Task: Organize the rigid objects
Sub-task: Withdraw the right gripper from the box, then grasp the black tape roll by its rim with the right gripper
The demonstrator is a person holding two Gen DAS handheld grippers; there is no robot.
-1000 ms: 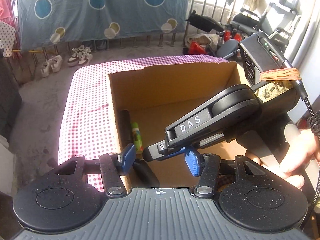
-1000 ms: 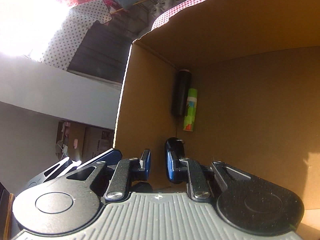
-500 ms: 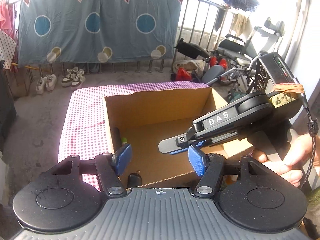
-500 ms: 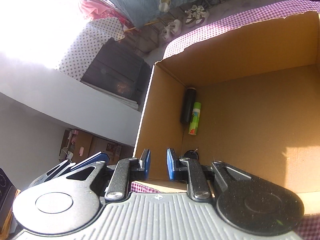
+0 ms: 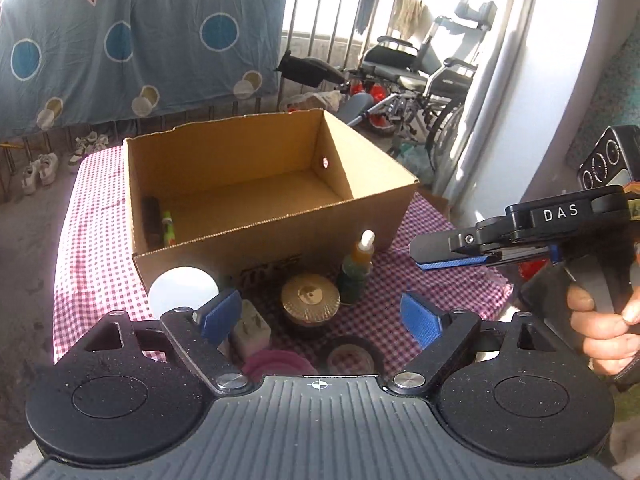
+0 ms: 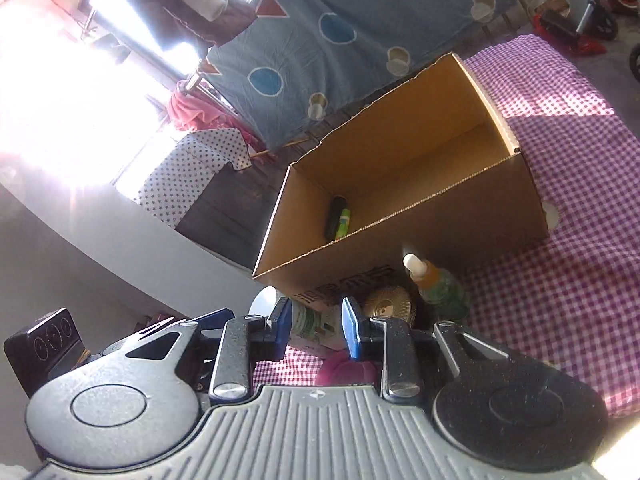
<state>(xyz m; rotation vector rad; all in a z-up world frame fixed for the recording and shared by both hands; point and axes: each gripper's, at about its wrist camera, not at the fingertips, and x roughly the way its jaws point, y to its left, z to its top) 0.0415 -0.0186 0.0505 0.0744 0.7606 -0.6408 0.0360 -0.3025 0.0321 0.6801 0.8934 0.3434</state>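
Inside the cardboard box [image 5: 256,184], against its left wall, lie a dark cylinder [image 5: 151,220] and perhaps a green tube [image 5: 167,229]. Left gripper [image 5: 320,316] and right gripper [image 6: 315,328] are both spreading, nothing between their fingers.

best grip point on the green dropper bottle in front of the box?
Grip the green dropper bottle across its wide lower body, coming in from the near side with fingers to its left and right. It stands upright; the white tip is narrow, the cardboard box blocks the back, and the gold-lidded jar crowds its left.
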